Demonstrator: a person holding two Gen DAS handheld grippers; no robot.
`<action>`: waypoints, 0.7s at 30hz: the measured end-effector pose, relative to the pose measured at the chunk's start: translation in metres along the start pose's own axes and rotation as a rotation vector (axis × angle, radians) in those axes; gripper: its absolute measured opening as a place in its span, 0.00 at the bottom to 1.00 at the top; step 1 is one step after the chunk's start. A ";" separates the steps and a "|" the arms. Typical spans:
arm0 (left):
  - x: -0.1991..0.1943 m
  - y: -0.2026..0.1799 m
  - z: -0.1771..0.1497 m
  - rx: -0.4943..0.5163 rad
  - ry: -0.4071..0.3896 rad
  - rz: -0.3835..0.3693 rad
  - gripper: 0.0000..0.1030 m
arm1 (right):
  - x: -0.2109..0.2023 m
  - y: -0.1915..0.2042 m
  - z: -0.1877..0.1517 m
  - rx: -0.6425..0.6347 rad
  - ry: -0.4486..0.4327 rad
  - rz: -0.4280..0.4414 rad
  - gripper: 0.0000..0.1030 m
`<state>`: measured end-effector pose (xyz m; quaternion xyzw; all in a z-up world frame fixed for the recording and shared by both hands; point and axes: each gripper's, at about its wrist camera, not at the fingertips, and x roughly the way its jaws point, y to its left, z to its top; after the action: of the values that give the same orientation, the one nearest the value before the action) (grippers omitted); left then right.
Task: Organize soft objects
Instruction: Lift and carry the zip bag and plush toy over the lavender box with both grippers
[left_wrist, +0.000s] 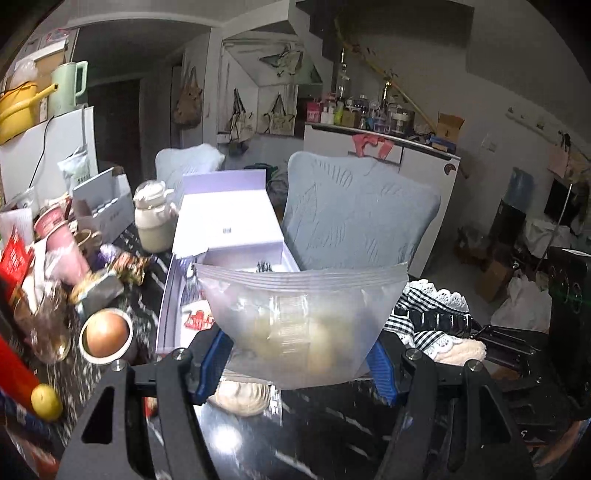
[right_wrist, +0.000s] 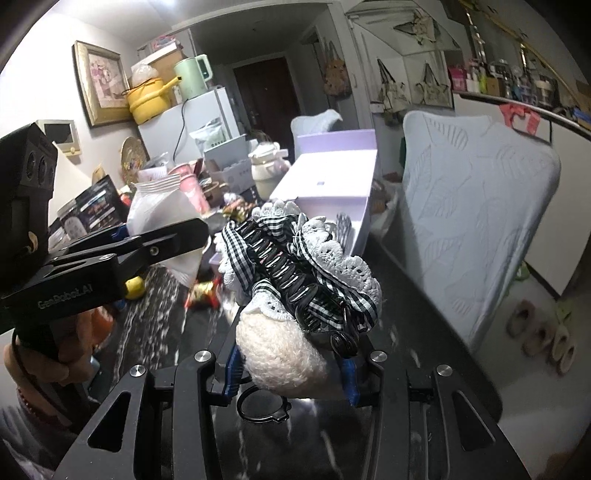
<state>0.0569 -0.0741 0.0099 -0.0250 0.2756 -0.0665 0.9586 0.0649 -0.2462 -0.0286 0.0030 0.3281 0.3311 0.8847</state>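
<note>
Two grippers each squeeze something soft above the dark, shiny table (right_wrist: 424, 295). The left gripper (left_wrist: 301, 363) pinches a crinkly clear zip bag (left_wrist: 306, 317) part-way shut. The right gripper (right_wrist: 291, 373) grips a fuzzy white ball (right_wrist: 280, 354) topped with checked ribbon and lace. A purple box (left_wrist: 229, 236) sits just behind.

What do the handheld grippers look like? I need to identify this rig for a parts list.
Each gripper has black metal linkage arms with triangular cut-outs, silver screws and ribbed blue finger pads. The left gripper carries white "GenRobot.AI" lettering and a boxy black camera housing. A beaded bracelet circles the wrist.
</note>
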 end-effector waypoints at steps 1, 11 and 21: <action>0.003 0.001 0.004 0.007 -0.006 -0.002 0.63 | 0.002 -0.001 0.005 -0.003 -0.004 -0.001 0.40; 0.047 0.023 0.046 0.011 -0.056 -0.007 0.63 | 0.032 -0.012 0.054 -0.024 -0.035 -0.029 0.41; 0.085 0.050 0.081 0.032 -0.098 0.035 0.63 | 0.073 -0.022 0.095 -0.060 -0.066 -0.045 0.41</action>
<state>0.1776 -0.0356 0.0298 -0.0079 0.2274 -0.0530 0.9723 0.1743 -0.1998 -0.0012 -0.0202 0.2888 0.3205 0.9019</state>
